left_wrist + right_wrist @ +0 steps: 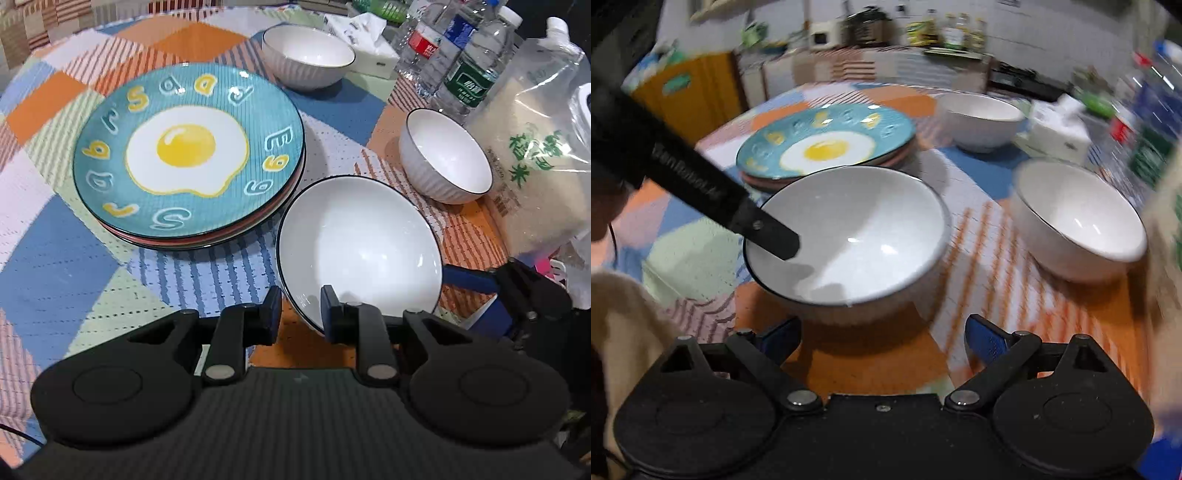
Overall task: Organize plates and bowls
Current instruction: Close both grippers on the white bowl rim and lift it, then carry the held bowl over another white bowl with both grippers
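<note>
Now the left hand-held gripper [298, 314] is clamping the near rim of the large white black-rimmed ceramic bowl [360, 240]; the right hand-held gripper [882, 341] is hanging spread apart just behind it, with the stacked egg-print plates [188, 155] lying beyond on the table [55, 258].

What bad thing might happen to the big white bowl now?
1. The left hand-held gripper pinches only the big white bowl's thin rim, so the tilted bowl may slip and drop.
2. The plate stack and a small bowl sit close by; a swing might knock them.
</note>
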Demonstrator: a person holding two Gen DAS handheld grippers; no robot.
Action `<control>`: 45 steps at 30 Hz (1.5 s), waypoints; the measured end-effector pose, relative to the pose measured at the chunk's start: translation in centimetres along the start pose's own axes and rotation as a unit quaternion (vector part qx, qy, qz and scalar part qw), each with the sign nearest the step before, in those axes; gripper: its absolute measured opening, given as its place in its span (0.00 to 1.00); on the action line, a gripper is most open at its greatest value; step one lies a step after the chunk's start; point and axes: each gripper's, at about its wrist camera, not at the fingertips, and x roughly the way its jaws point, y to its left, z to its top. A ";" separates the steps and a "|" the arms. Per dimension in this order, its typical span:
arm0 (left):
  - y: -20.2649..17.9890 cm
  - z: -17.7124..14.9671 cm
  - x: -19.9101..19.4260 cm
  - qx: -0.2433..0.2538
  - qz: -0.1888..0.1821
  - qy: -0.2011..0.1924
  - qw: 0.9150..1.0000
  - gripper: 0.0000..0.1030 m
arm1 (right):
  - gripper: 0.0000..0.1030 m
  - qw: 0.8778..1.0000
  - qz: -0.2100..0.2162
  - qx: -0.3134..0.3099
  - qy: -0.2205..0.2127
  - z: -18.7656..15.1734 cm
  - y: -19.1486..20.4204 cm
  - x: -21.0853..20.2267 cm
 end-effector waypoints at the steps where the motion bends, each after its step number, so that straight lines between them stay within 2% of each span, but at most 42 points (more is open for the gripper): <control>1: -0.1 0.0 -0.4 0.002 0.000 -0.003 1.000 0.21 | 0.94 1.000 0.005 0.013 -0.004 -0.2 -0.5 -0.8; 8: -1.5 1.9 -3.9 0.017 0.008 -0.045 0.999 0.31 | 0.94 0.996 -0.032 0.057 -0.065 -0.3 -3.2 -5.3; 10: -2.0 2.8 -4.8 0.017 0.005 -0.061 0.998 0.34 | 0.94 0.993 -0.051 0.062 -0.084 -0.2 -3.7 -6.0; 13: -2.8 4.1 -5.5 0.014 -0.002 -0.080 0.997 0.40 | 0.95 0.985 -0.102 0.077 -0.112 -0.1 -4.4 -6.5; 16: -3.6 5.1 -5.2 0.010 -0.007 -0.089 0.996 0.41 | 0.95 0.981 -0.138 0.080 -0.114 0.3 -5.2 -5.7; 21: -5.1 7.0 -2.8 0.006 -0.030 -0.092 0.995 0.46 | 0.95 0.981 -0.148 0.091 -0.089 0.4 -5.9 -3.3; 25: -6.5 8.9 0.5 0.012 -0.046 -0.074 0.996 0.46 | 0.95 0.971 -0.122 0.179 -0.101 -0.3 -6.7 -2.2; 28: -7.3 10.3 3.2 0.009 -0.058 -0.053 0.997 0.46 | 0.94 0.964 -0.128 0.213 -0.096 -0.1 -7.2 -0.6; 31: -7.9 11.5 5.7 0.003 -0.072 -0.031 0.997 0.46 | 0.94 0.959 -0.142 0.224 -0.096 0.5 -7.8 0.7; 37: -8.2 12.5 9.7 -0.013 -0.065 -0.009 0.998 0.46 | 0.93 0.960 -0.150 0.213 -0.100 1.4 -8.2 2.6; 41: -8.7 12.5 10.5 -0.002 -0.065 -0.007 0.998 0.40 | 0.93 0.961 -0.157 0.197 -0.109 1.3 -8.0 3.3; 45: -8.7 12.3 11.3 -0.010 -0.064 0.010 0.998 0.20 | 0.93 0.961 -0.152 0.200 -0.114 1.5 -8.1 3.6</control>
